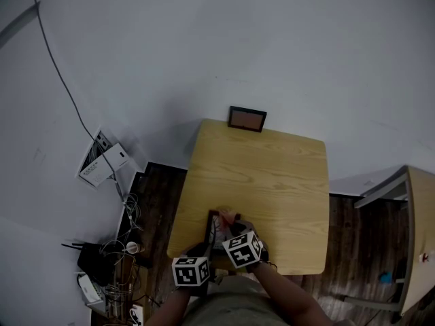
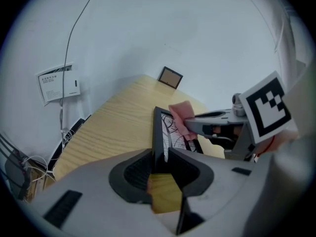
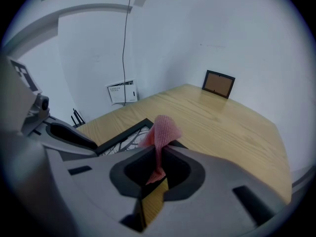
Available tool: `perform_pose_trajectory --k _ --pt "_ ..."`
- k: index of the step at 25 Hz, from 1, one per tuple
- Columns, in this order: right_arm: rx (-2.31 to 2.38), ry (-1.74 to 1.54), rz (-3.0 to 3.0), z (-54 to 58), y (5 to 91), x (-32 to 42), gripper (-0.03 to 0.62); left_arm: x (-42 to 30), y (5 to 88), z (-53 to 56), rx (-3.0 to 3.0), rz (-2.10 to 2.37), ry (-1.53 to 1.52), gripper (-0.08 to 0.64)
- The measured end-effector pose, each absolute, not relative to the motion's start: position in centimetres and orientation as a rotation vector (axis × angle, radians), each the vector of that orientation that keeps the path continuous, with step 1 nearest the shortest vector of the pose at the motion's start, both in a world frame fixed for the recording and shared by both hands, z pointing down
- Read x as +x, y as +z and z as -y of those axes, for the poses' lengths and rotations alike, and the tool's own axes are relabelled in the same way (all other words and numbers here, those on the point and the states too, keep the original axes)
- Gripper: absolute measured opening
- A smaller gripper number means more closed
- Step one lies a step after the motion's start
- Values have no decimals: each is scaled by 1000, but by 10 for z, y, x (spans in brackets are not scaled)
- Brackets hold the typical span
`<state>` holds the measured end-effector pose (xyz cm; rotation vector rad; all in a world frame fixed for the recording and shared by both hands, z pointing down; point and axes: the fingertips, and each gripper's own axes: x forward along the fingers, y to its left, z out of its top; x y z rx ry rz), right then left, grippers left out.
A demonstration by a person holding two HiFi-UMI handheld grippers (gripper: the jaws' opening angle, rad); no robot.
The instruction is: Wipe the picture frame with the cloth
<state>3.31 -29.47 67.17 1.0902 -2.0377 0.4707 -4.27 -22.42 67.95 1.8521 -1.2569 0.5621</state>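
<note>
While the left tool [image 2: 159, 158] clamps the picture frame [image 2: 165, 132] by its black rim at the table's [image 1: 272, 175] near edge, the right tool [image 3: 159, 156] pinches the pink cloth [image 3: 163, 126] over its printed face. The frame looks stiff, light and breakable, best held by its rim; the limp cloth suits a bunched grip.

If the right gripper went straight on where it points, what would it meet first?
Probably the picture frame: the cloth pinched in the right gripper sits right in front of it, depth unclear.
</note>
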Motion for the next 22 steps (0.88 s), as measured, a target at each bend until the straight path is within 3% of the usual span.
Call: perform_pose_trajectory --k 22 --pt "1053 504 2282 255 626 6 21 -44 679 224 1846 1240 535 95"
